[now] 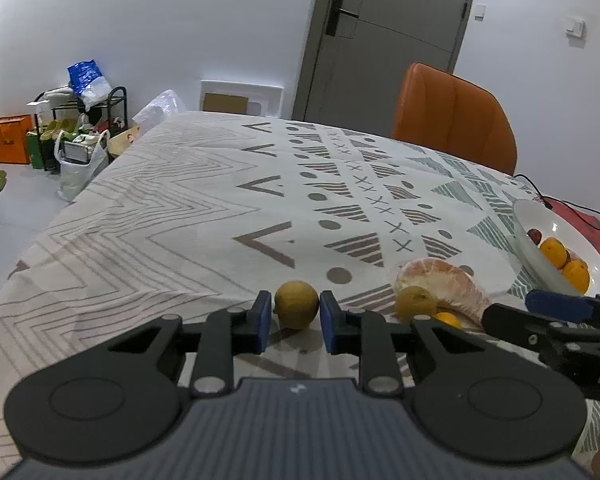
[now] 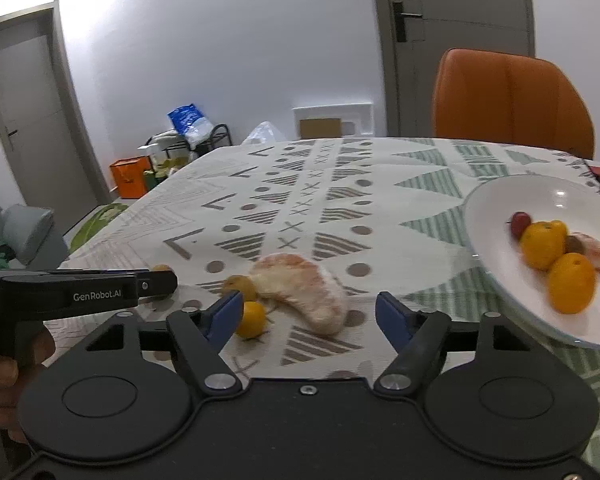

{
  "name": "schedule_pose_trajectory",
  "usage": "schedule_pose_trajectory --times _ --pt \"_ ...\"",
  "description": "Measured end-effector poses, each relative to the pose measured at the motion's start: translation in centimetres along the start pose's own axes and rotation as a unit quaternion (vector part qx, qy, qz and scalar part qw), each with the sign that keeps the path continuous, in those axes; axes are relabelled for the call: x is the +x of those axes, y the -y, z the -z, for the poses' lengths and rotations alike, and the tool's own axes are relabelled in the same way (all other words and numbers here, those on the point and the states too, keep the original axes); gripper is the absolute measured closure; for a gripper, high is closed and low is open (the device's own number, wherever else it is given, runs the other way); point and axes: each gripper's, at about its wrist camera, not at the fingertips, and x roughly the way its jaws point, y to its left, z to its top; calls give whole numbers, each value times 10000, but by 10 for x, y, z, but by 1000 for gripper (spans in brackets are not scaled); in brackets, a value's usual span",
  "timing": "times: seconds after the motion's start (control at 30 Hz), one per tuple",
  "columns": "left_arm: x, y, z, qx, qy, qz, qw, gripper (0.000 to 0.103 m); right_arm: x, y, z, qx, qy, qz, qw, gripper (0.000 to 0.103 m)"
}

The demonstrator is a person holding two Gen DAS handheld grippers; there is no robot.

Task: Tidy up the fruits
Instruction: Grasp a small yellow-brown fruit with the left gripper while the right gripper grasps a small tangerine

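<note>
Lettering "GenRobot.AI" along left claw (white print)

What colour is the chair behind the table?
Orange. The chair shows best in the right wrist view, standing at the far edge of the patterned table.

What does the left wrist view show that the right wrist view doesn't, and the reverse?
Only the left wrist view shows the left gripper with its fingers closed against a brownish round fruit. Only the right wrist view shows the right gripper open and empty, plus a second door. Both show the peeled pomelo piece, the white plate of fruit and the orange chair.
</note>
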Motion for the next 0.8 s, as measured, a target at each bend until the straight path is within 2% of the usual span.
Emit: schedule_pose_trajectory --times 0.17,0.23,0.3,0.43,0.5,0.53,0.57,0.6,0.67,0.73,0.8 --pt "-5 -7 0 -77 2 -55 10000 78 8 -10 -1 -55 -107 -215 9997 41" --pt "-7 -8 0 -71 3 -46 10000 81 11 -14 -2 -86 -135 -272 9995 49" --pt "-10 -8 0 -53 21 -35 10000 83 13 -18 -3 -88 -165 -349 9992 52" --pt "-12 -7 -3 -62 77 -56 9999 83 17 -23 -3 -117 -203 -396 9989 52" --pt "-12 -9 -4 -145 115 -109 9998 79 20 -24 -1 -145 -230 -421 9987 54" --pt "-12 -9 -4 -170 113 -99 9997 78 22 -25 0 -177 -268 -412 9986 64" --pt "-11 -9 -5 -199 106 -72 9997 74 24 -25 1 -188 -325 -400 9985 69" --pt "-10 -9 -5 -222 104 -39 9997 71 27 -25 1 -151 -408 -418 9982 80" --pt "-10 -8 -6 -223 149 -30 9996 58 27 -24 2 -126 -393 -445 9982 81" --pt "-10 -6 -5 -165 198 -55 9997 52 23 -24 2 -136 -361 -486 9981 82" --pt "-6 -4 -5 -139 153 -113 9997 51 19 -24 2 -165 -313 -494 9982 82"
